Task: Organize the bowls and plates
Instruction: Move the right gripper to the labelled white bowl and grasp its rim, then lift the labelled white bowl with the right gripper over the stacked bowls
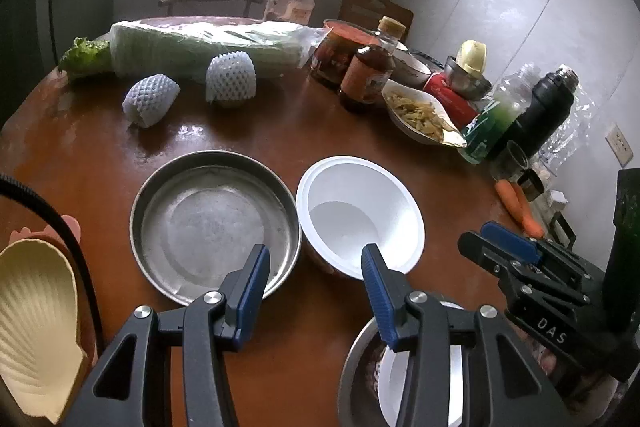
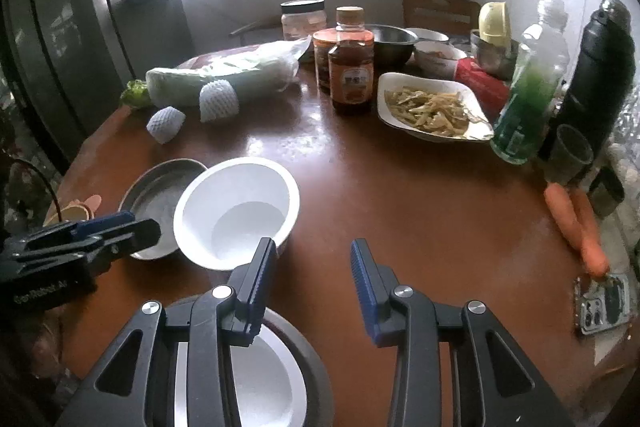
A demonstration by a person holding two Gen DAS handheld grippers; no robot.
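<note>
Beside the metal pan sit two white bowls — one nested below — both grippers released, empty.

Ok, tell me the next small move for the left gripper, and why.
Probably ease the left gripper forward onto the near rim of the white bowl: its jaws stand apart and empty, and the bowl sits loose beside the metal pan.
</note>
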